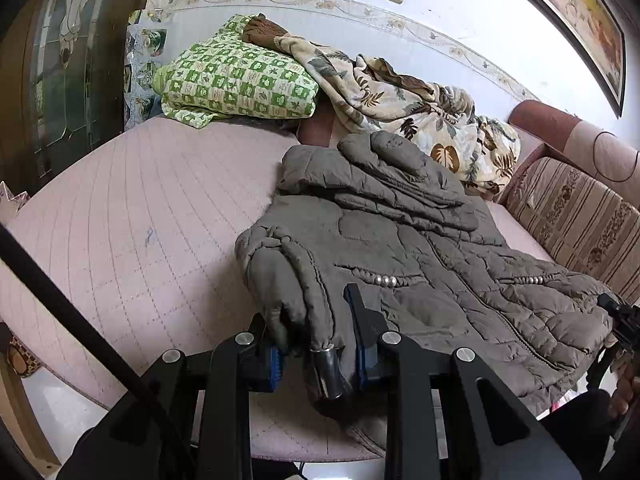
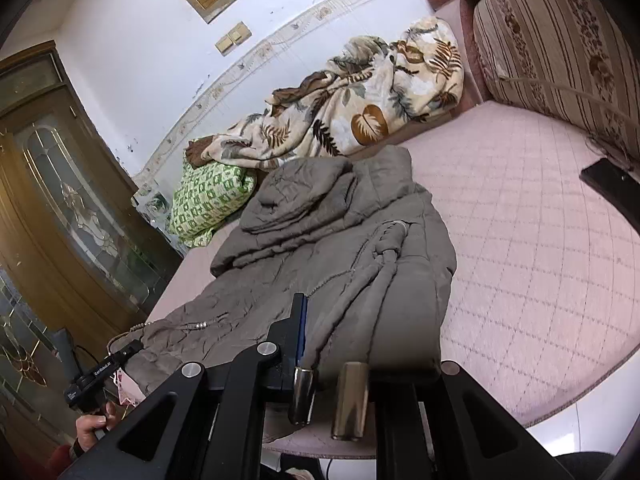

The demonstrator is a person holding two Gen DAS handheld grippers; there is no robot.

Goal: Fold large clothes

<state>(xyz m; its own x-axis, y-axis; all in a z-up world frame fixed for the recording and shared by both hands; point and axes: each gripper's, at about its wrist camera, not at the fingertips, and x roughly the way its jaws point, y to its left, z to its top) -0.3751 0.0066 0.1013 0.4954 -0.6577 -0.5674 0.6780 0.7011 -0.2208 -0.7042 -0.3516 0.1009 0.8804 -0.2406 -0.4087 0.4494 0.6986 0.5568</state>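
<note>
A grey-brown quilted coat (image 1: pixel 400 232) (image 2: pixel 320 240) lies spread on the pink quilted mattress (image 1: pixel 140 216) (image 2: pixel 540 240), hood toward the wall. My left gripper (image 1: pixel 316 320) is shut on one near hem corner; bunched fabric and a metal-tipped drawstring (image 1: pixel 330 372) hang between its blue pads. My right gripper (image 2: pixel 348 320) is shut on the other hem corner; one finger (image 2: pixel 300 320) shows, the other is hidden under fabric. Two metal cord ends (image 2: pixel 352 400) dangle there. Each gripper appears in the other's view: the right gripper (image 1: pixel 620 320), and the left gripper (image 2: pixel 104 368) held by a hand (image 2: pixel 94 424).
A green checked pillow (image 1: pixel 236 80) and a leaf-print blanket (image 1: pixel 400 96) are heaped along the wall behind the coat. A striped sofa cushion (image 1: pixel 572 216) borders the mattress on one side. A wooden glass-panelled door (image 2: pixel 60 200) stands past the other.
</note>
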